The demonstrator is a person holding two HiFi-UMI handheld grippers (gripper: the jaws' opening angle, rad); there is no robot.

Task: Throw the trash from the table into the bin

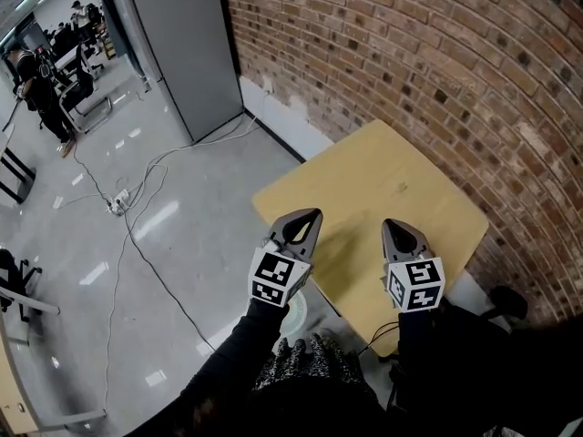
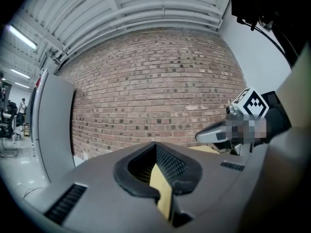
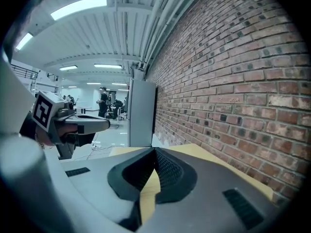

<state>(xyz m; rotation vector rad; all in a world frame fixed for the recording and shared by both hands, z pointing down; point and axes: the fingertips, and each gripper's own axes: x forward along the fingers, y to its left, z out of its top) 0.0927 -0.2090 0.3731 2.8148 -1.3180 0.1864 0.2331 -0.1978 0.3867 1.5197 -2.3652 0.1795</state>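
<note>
A bare yellow wooden table (image 1: 383, 180) stands against the brick wall, and no trash shows on it in any view. My left gripper (image 1: 314, 213) hovers at the table's near left edge, jaws shut with nothing between them (image 2: 155, 144). My right gripper (image 1: 390, 224) hangs beside it over the table's near part, also shut and holding nothing (image 3: 155, 149). Each gripper appears in the other's view: the right gripper (image 2: 214, 134) and the left gripper (image 3: 92, 124). A pale round rim (image 1: 299, 315), maybe the bin, peeks out on the floor under my left arm, mostly hidden.
The brick wall (image 1: 410, 53) runs behind and to the right of the table. A tall grey cabinet (image 1: 182, 44) stands at the back left. Cables (image 1: 137, 244) and a power strip (image 1: 118, 205) lie on the shiny floor. People stand far off at the upper left.
</note>
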